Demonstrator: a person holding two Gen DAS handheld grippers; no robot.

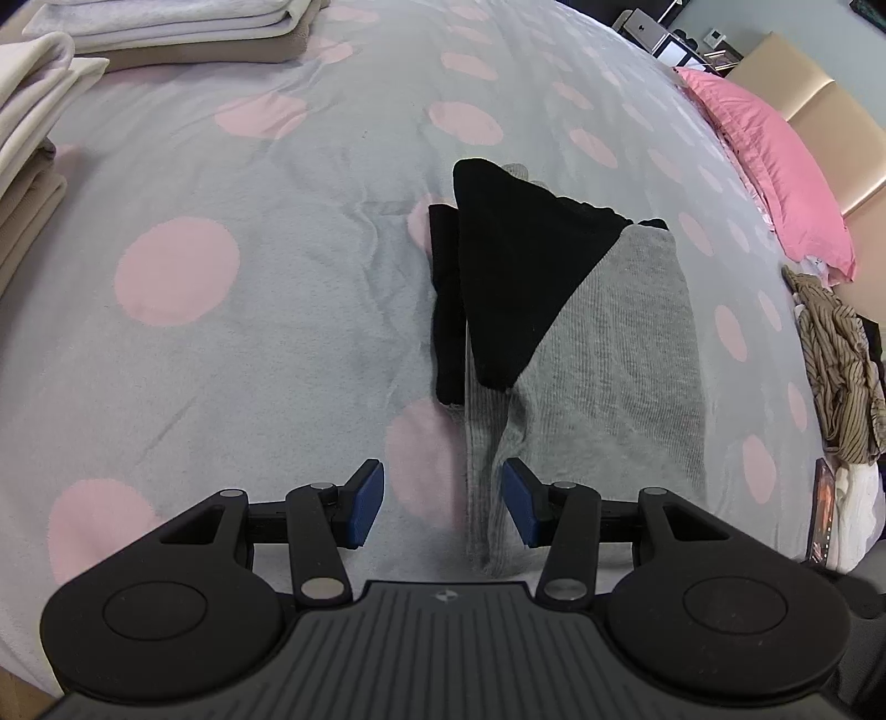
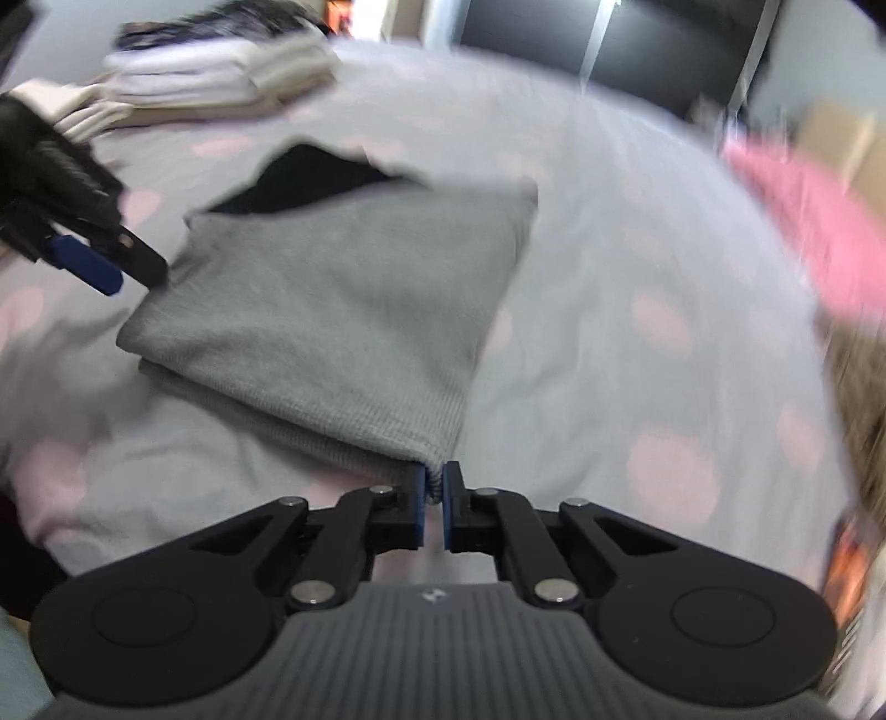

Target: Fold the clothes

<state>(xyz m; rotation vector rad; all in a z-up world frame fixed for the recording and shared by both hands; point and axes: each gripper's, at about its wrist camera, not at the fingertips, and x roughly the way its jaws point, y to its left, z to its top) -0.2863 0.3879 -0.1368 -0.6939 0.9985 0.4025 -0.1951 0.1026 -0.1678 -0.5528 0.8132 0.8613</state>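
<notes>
A grey and black knit garment (image 1: 603,343) lies partly folded on the spotted bed cover, with a black panel (image 1: 515,260) on top. My left gripper (image 1: 443,507) is open and empty, its jaws wide on either side of the garment's near grey edge. In the right wrist view the garment (image 2: 343,310) is a folded grey slab with black showing at the far edge. My right gripper (image 2: 435,487) is shut on the garment's near corner. The left gripper (image 2: 88,260) also shows at the left of that view, by the garment's left edge.
The bed cover (image 1: 221,343) is grey with pink dots. Stacks of folded towels (image 1: 166,27) sit at the far left. A pink pillow (image 1: 775,166) and a striped crumpled garment (image 1: 841,360) lie at the right edge. The right wrist view is motion-blurred.
</notes>
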